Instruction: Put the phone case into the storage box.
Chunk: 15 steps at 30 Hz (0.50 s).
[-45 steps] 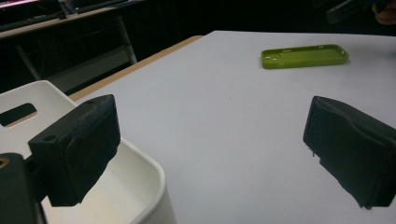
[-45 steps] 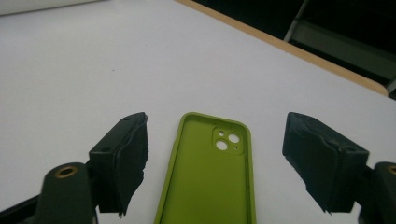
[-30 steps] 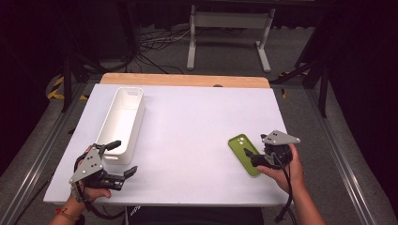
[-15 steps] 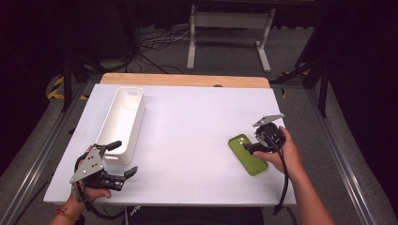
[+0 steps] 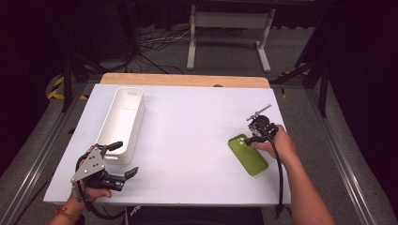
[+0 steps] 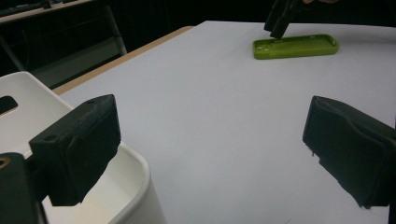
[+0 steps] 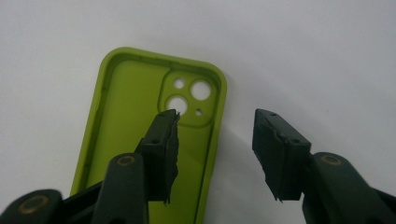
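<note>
the green phone case [image 5: 248, 154] lies open side up on the white table [image 5: 197, 122], near its right edge, well apart from the white bin [image 5: 121, 123] at the left. the right gripper [image 7: 215, 140] is held over the case's camera-cutout end, jaws half open and just seen closing, one jaw inside the case and one outside its side wall, pads not yet pressing. risk noted: the thin wall may slip out of the pads or the case may skid on the smooth table if the bite is shallow. in the high view the long axis runs diagonally, cutout end toward the far left. the left gripper [image 5: 123, 159] is held wide open, empty, beside the bin's near end
</note>
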Motion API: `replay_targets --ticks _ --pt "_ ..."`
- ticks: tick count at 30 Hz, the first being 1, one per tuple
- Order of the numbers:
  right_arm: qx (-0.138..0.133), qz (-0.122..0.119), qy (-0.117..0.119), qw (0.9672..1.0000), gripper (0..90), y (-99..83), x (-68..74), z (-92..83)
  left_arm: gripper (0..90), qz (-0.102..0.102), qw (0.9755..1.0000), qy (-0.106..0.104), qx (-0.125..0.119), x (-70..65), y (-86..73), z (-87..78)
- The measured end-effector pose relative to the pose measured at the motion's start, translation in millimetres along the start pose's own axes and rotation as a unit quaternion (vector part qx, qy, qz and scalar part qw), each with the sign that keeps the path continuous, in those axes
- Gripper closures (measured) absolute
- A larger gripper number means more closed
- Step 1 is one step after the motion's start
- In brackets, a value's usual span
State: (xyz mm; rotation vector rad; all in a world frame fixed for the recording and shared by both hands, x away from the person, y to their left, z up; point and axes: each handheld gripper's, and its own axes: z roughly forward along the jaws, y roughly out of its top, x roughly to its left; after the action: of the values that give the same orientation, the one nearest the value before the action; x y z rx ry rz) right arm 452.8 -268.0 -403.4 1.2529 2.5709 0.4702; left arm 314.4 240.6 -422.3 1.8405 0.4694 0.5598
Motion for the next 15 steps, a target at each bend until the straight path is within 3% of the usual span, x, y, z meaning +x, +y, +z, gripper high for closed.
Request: replay_targets --ticks 5,13,15 --pt "0.002 0.007 0.014 0.9999 60.8 6.8 -5.0 11.0 5.0 -0.002 1.0 -0.002 0.005 0.1 0.2 0.7" --pt "0.004 0.017 0.013 0.9998 75.0 10.8 -9.3 21.1 5.0 -0.006 0.9999 -0.007 0.007 0.5 -0.6 3.2" --pt "0.002 0.023 0.027 0.9994 81.5 11.2 -11.7 22.4 5.0 -0.005 0.9999 -0.009 0.006 0.6 -0.7 3.6"
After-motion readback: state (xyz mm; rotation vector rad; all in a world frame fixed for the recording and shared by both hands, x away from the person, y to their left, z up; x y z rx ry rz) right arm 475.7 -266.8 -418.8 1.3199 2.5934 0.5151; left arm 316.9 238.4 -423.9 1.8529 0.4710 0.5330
